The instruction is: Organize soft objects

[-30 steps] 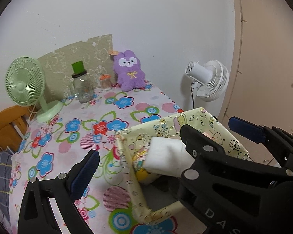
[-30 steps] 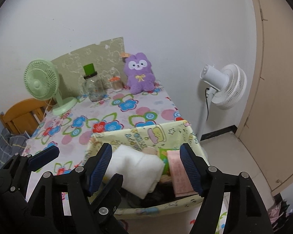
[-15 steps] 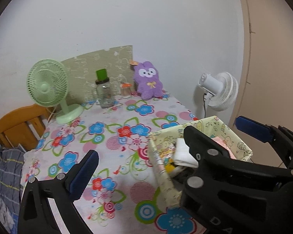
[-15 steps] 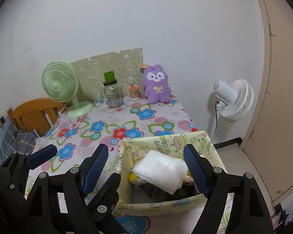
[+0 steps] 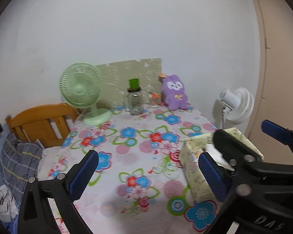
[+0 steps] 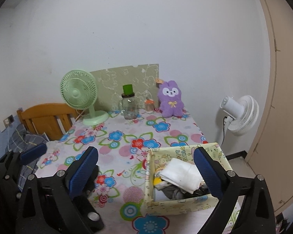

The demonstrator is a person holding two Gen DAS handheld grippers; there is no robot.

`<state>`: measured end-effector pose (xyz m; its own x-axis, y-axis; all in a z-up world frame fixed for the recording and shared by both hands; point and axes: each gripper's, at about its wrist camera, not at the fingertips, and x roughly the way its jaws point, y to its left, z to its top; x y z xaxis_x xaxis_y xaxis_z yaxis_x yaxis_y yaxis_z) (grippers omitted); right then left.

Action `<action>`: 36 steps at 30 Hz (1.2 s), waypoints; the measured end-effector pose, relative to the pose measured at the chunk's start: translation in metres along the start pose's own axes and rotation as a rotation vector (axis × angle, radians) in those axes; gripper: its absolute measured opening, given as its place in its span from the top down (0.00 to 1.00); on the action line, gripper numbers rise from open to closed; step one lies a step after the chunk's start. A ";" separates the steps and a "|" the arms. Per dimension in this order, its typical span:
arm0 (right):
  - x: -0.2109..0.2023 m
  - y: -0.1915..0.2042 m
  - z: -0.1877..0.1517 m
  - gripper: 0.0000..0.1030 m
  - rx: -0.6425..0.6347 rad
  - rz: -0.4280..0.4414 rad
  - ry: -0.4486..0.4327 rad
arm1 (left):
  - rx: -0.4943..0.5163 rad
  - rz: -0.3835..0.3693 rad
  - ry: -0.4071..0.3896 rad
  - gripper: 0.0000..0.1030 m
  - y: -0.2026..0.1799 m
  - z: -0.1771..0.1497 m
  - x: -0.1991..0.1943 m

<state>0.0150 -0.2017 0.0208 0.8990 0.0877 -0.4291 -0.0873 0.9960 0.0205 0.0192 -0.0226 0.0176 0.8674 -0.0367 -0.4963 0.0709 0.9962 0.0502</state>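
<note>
A pale yellow cartoon-print fabric box [image 6: 185, 200] stands at the table's near right corner. It holds a folded white cloth [image 6: 179, 173] on top of darker soft items. My right gripper [image 6: 145, 172] hangs above and in front of the box, its jaws opening wide, and no pad touches the cloth. My left gripper [image 5: 148, 175] is open over the floral tablecloth [image 5: 127, 156], left of the box [image 5: 193, 167], with nothing between its fingers. A purple plush [image 6: 171, 101] leans against the wall at the back of the table.
A green desk fan [image 6: 78, 91], a glass jar with a green lid [image 6: 129, 105] and a small orange-lidded jar [image 6: 149, 105] stand along the back. A white floor fan [image 6: 240, 115] stands at the right, and a wooden headboard [image 6: 46, 117] with grey checked bedding [image 5: 19, 161] at the left.
Both grippers have drawn back and up from the box, so more of the table shows. The right jaws have widened, and the white cloth now lies in the box, clear of them.
</note>
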 end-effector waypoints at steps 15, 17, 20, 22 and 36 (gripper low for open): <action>-0.028 0.014 0.001 0.00 -0.006 0.031 -0.062 | -0.090 0.090 -0.061 0.00 0.051 -0.007 -0.037; -0.031 0.014 0.000 0.00 -0.006 0.030 -0.066 | -0.097 0.096 -0.066 0.00 0.054 -0.008 -0.040; -0.035 0.012 -0.001 0.00 -0.001 0.026 -0.074 | -0.099 0.097 -0.079 0.00 0.057 -0.009 -0.045; -0.037 0.011 -0.001 0.00 0.001 0.021 -0.080 | -0.102 0.094 -0.090 0.00 0.058 -0.010 -0.048; -0.046 0.013 -0.002 0.00 -0.020 0.009 -0.095 | -0.129 0.074 -0.106 0.00 0.063 -0.013 -0.057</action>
<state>-0.0287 -0.1926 0.0388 0.9347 0.0994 -0.3414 -0.1037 0.9946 0.0056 -0.0321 0.0436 0.0377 0.9155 0.0361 -0.4007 -0.0534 0.9981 -0.0321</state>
